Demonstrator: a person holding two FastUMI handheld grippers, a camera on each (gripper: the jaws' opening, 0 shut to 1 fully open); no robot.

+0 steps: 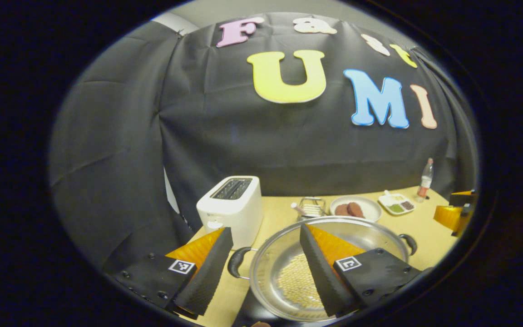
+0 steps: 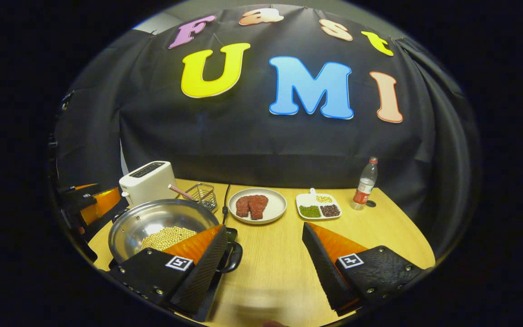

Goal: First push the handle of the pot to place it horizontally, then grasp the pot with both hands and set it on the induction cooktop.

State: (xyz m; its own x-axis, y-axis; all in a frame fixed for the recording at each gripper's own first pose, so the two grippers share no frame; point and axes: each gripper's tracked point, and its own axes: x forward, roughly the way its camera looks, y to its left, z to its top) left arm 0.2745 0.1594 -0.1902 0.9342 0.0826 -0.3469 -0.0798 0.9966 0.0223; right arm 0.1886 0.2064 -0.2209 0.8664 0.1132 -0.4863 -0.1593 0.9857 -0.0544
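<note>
A steel pot with pale beans inside rests on a black induction cooktop at the near side of the wooden table. Its two black loop handles point left and right. My left gripper is open and straddles the left handle, with one finger outside it and the other over the pot's bowl. In the right gripper view the pot lies at the left. My right gripper is open, with the pot's right handle just beside its left finger.
A white toaster and a wire basket stand behind the pot. A plate of meat, a divided dish of beans and a bottle line the back. Bare tabletop lies between the right gripper's fingers.
</note>
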